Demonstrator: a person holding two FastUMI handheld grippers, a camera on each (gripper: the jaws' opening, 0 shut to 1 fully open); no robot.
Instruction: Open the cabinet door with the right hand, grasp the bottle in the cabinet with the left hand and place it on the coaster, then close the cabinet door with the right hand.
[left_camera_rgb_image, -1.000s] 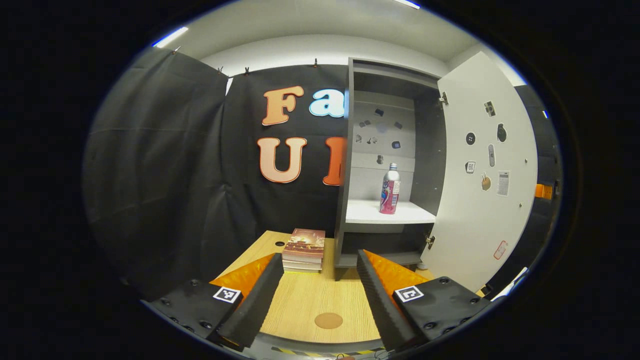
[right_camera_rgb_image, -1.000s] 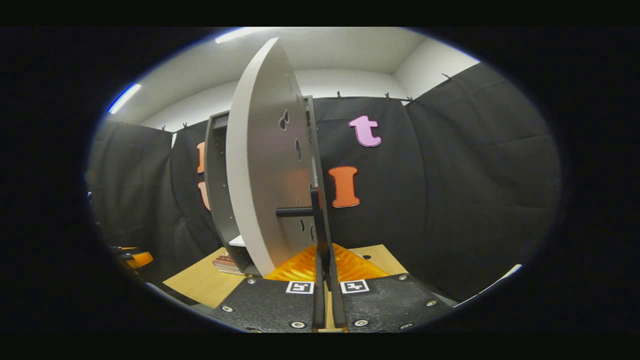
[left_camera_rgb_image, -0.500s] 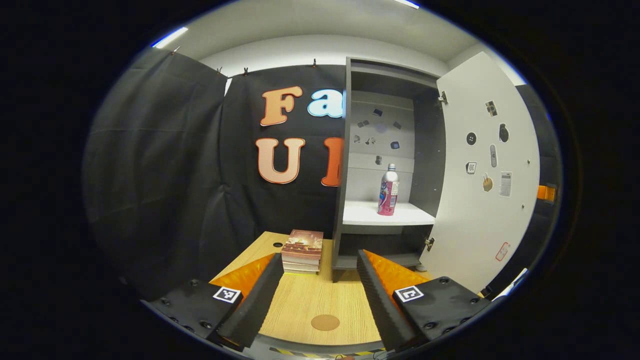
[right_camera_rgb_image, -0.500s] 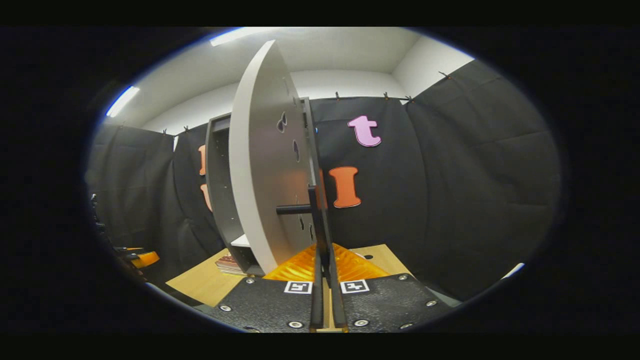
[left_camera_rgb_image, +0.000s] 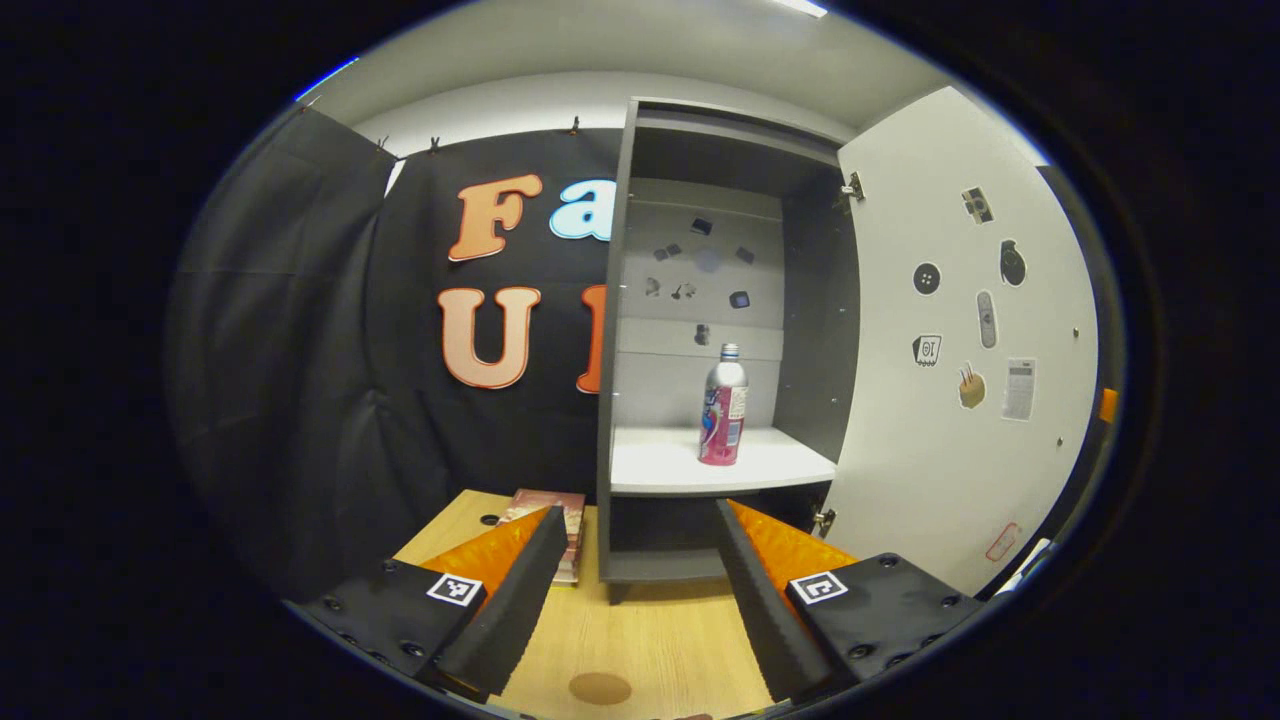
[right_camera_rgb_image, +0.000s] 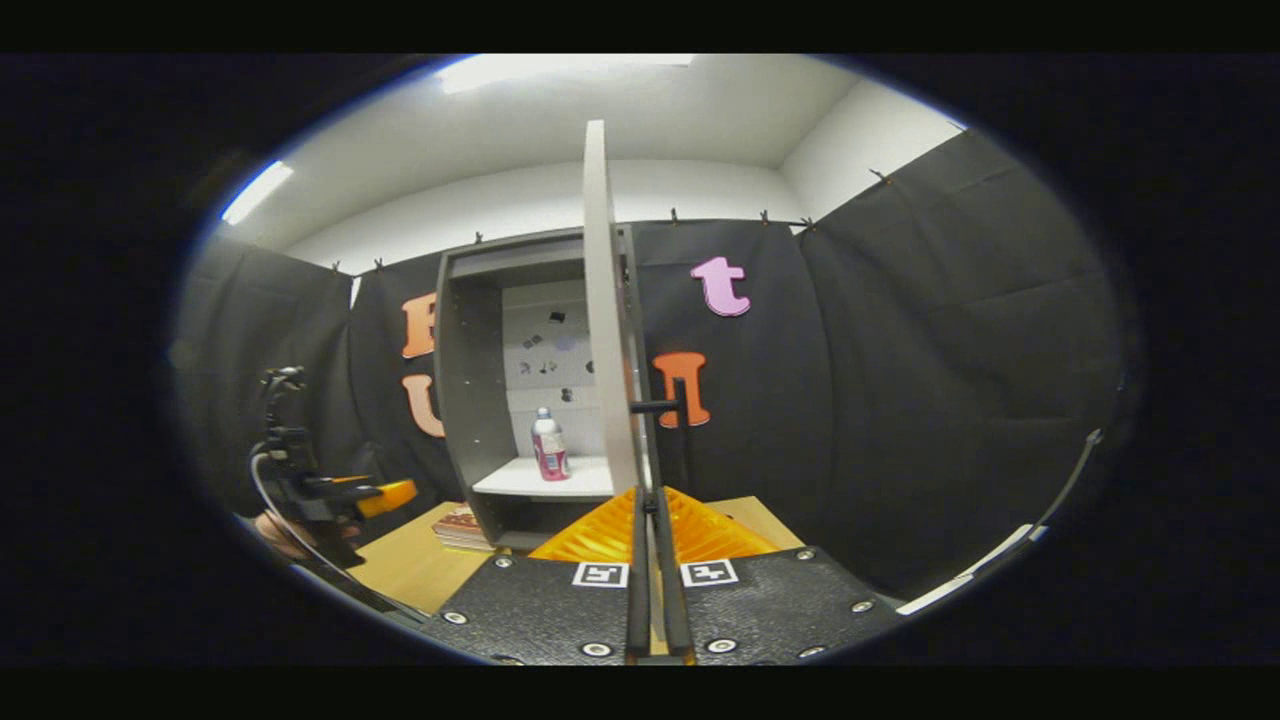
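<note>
A pink and white bottle (left_camera_rgb_image: 723, 405) stands upright on the white shelf (left_camera_rgb_image: 660, 465) of the open grey cabinet (left_camera_rgb_image: 618, 330). My left gripper (left_camera_rgb_image: 637, 512) is open with nothing in it, still short of the shelf and pointing at the cabinet. A round brown coaster (left_camera_rgb_image: 600, 688) lies on the wooden table (left_camera_rgb_image: 670, 640) under it. The white door (left_camera_rgb_image: 960, 330) is swung out to the right. In the right gripper view the door (right_camera_rgb_image: 600, 300) is edge-on, and my right gripper (right_camera_rgb_image: 650, 492) is shut on its black handle (right_camera_rgb_image: 680, 402). The bottle (right_camera_rgb_image: 547, 445) stands inside.
A stack of books (left_camera_rgb_image: 560, 505) lies on the table left of the cabinet, partly behind my left finger. Small stickers dot the door and the cabinet's back wall. In the right gripper view the left gripper (right_camera_rgb_image: 385, 492) and a hand (right_camera_rgb_image: 275, 530) are at the far left.
The left gripper has moved forward toward the cabinet, so the bottle looms nearer and the coaster has slid low. The door has swung wider and is now edge-on in the right gripper view.
</note>
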